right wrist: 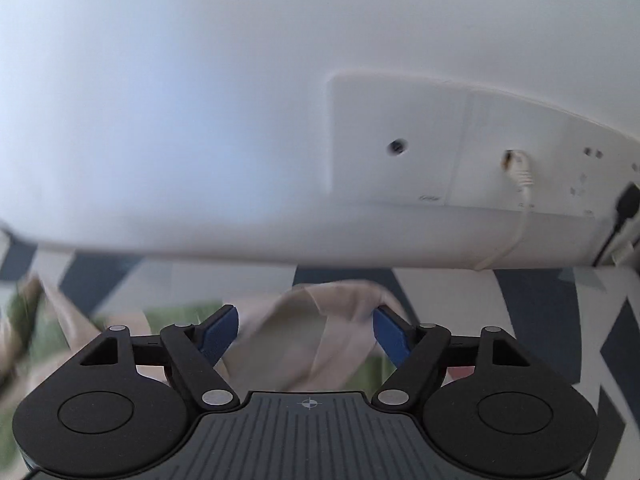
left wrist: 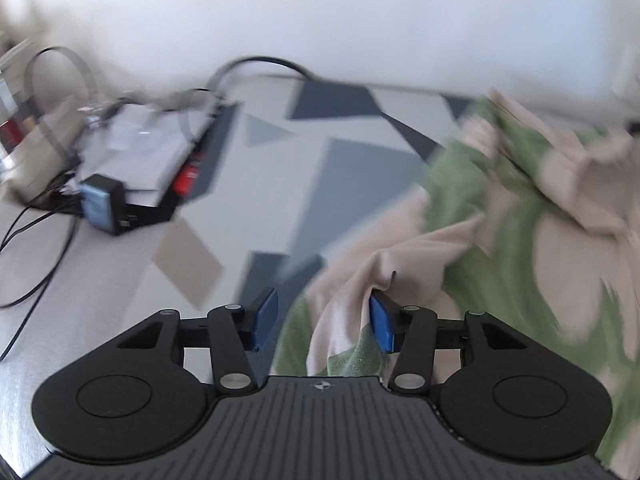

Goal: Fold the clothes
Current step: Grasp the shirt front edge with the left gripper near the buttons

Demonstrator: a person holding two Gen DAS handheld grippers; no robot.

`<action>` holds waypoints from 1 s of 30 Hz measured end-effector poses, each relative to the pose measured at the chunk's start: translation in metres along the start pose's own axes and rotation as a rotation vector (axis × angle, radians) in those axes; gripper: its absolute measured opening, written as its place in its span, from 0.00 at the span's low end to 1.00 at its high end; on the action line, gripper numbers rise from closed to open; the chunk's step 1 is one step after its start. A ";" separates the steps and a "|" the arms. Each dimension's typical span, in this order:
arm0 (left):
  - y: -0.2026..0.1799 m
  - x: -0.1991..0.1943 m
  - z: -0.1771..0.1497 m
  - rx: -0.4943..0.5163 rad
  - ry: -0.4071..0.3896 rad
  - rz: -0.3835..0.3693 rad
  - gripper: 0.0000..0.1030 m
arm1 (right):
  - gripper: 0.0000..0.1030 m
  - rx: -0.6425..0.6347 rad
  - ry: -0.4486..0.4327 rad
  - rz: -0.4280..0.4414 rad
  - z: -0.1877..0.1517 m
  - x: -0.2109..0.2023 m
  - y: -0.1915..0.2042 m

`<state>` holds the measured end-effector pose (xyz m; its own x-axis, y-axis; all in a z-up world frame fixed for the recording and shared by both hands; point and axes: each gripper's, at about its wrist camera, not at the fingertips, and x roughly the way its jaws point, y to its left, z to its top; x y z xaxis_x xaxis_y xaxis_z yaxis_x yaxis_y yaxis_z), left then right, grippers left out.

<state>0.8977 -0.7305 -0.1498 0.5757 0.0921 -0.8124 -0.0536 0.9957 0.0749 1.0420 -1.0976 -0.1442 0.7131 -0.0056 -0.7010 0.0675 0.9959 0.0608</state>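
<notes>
Garment (left wrist: 500,216): beige w/ green patches, crumpled in a heap on the patterned cover (left wrist: 352,168), filling the right half of the left wrist view. Motion blur thru most of it, so folds hard to read. A beige fold runs down between the blue pads (left wrist: 382,322) of the left gripper (left wrist: 322,318); the right pad touches the cloth edge, left pad stands clear w/ a gap. Jaws wide apart, not clamped.

Right wrist view: same garment (right wrist: 316,328) bunched up in front of the right gripper (right wrist: 306,332), beige loop of fabric rising between the spread fingers (right wrist: 218,334). Jaws wide here too; cloth sits in the gap but whether it touches either pad, can't tell. More green/beige cloth blurs off to the left.

Around: cover is grey/white w/ dark blue & tan geometric shapes. On the left wrist view's left side, a pile of electronics (left wrist: 136,160) — black box w/ red bit, small blue-faced device, black cables (left wrist: 36,260) trailing over the surface; well apart from the garment. Behind, white wall (right wrist: 160,100) w/ a white panel (right wrist: 460,144), cable plugged into it.
</notes>
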 end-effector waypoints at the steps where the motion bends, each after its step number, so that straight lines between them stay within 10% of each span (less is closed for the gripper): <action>1: 0.009 -0.001 0.003 -0.036 -0.014 0.022 0.50 | 0.87 -0.008 -0.030 -0.008 0.001 -0.007 0.000; 6: 0.022 0.003 0.001 -0.052 0.003 0.040 0.89 | 0.92 -0.101 -0.019 0.088 -0.003 -0.030 0.010; 13: 0.004 0.013 -0.013 0.063 0.061 0.019 0.90 | 0.79 -0.343 0.115 0.358 -0.044 -0.038 0.086; 20: -0.008 0.017 -0.006 0.108 0.031 0.034 0.89 | 0.30 -0.359 0.191 0.369 -0.042 0.004 0.138; 24: 0.000 0.022 -0.005 0.105 0.030 -0.003 0.62 | 0.29 -0.261 0.200 0.349 -0.017 0.038 0.137; 30: 0.015 0.032 -0.003 0.066 0.024 0.005 0.74 | 0.41 -0.101 -0.048 0.217 0.034 0.042 0.113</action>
<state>0.9129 -0.7128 -0.1768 0.5557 0.0978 -0.8256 -0.0017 0.9932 0.1165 1.1033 -0.9886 -0.1424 0.7355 0.2080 -0.6448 -0.1599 0.9781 0.1332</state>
